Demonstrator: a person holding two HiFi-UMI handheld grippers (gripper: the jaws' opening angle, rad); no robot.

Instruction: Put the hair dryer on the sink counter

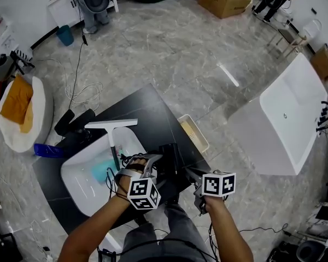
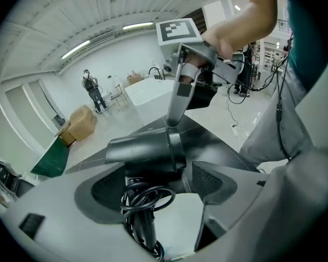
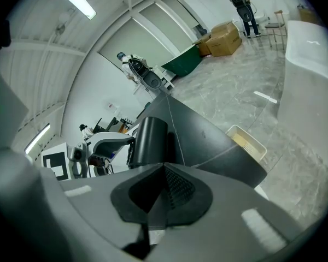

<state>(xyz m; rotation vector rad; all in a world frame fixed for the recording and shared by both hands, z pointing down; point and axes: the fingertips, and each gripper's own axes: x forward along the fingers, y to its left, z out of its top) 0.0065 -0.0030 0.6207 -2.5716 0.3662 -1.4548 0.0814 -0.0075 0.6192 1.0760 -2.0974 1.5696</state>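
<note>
Left gripper view: hair dryer (image 2: 145, 152) lies btwn left gripper's (image 2: 164, 174) released fingers, barrel crosswise on desk (image 2: 218, 146), handle pointing back; right gripper (image 3: 164, 171) clenched empty, beside it.

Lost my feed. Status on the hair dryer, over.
Left tool open, astride hair dryer handle. Right tool shut, tips at its barrel. Dryer seemingly resting on counter beside basin. Squeegee in basin, close by.
</note>
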